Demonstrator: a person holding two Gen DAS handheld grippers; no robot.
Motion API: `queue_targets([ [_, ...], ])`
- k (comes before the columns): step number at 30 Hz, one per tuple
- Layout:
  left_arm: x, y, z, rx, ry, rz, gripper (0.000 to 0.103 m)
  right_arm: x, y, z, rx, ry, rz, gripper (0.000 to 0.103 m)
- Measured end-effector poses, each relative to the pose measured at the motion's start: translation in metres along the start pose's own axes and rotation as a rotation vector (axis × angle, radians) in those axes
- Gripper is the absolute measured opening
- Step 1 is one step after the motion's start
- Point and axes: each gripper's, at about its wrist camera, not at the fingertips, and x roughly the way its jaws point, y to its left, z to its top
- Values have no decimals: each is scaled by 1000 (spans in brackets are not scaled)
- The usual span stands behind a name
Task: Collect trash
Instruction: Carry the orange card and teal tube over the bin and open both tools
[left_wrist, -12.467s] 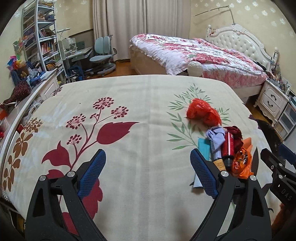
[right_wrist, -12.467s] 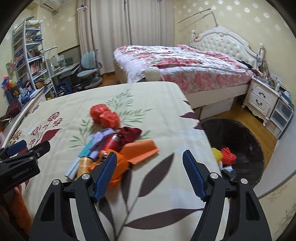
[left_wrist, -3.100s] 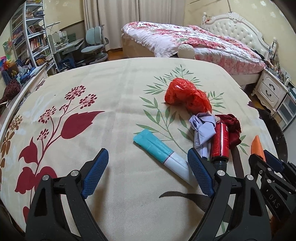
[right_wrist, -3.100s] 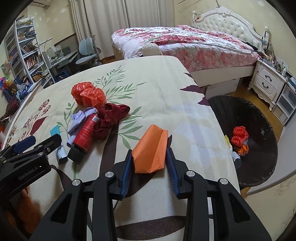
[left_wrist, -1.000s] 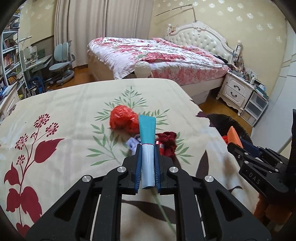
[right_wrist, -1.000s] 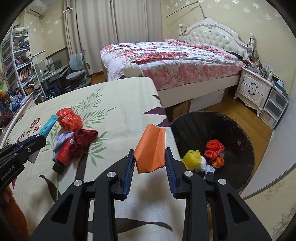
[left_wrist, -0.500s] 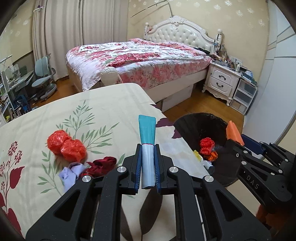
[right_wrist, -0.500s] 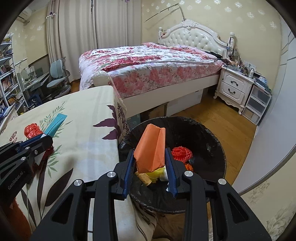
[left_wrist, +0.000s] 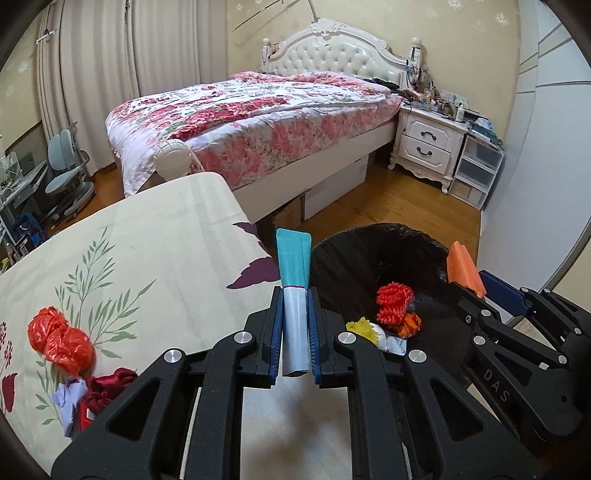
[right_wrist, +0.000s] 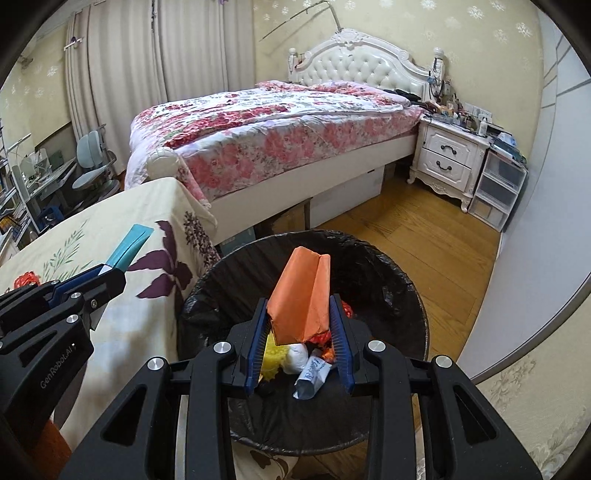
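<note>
Both tools have swung off the surface (left_wrist: 155, 236) toward the bin (right_wrist: 388, 258) within the last second. A second ago each view was filled with the patterned cloth and the pile of trash; now the black-lined bin sits at the middle of the right view and at the right of the left view.

The right tool (right_wrist: 300, 334) is clamped narrow on the orange paper (right_wrist: 301, 295), which stands up between the blue pads directly above the bin's mouth. Below it lie the pieces already collected: a yellow lump, something white, a crumpled wrapper and red-orange scraps. This piece looks ready to drop as soon as the pads part.

The left tool (left_wrist: 294, 334) is squeezed tight on the tube (left_wrist: 293, 291), teal end pointing away and the white end nipped between the pads. From its own view the tube lies over the corner of the surface, just beside the bin's rim (left_wrist: 354, 230) rather than clearly above the opening, so it probably needs to travel a little further right before release. The right tool, with a corner of the orange paper, shows at that view's right edge.

Left on the surface are the red bag (left_wrist: 61, 341), a dark red cloth (left_wrist: 110, 382), a pale lilac scrap (left_wrist: 68, 397) and part of a red can at the frame edge. So two pieces are about to go in and several trips remain.
</note>
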Motion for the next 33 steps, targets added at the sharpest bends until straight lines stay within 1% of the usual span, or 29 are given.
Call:
queue_targets([
  [7,24,-17,8,18,28,-4,13,17,-14,3,29,22,-19,33],
  [18,40,-23,9,33,66,6,14,29,-24,0,42,51,-47,34],
  [21,41,-24,11,36,66,4,17,31,-22,1,40,53,-55,37],
  [22,40,-24,11,38,63,3,19,30,-23,1,39,51,-58,43],
  [23,40,-24,12,41,61,3,25,30,-22,1,37,48,-64,48],
  [24,39,-24,12,43,59,3,28,28,-22,1,35,43,-69,49],
  [26,37,-25,11,44,52,3,40,26,-22,1,30,38,-80,49],
  [27,36,-24,11,43,48,5,42,25,-22,1,29,37,-84,50],
  [29,33,-23,11,38,42,12,53,23,-23,1,30,34,-90,52],
  [33,25,-17,11,18,30,22,64,18,-23,1,27,26,-106,57],
])
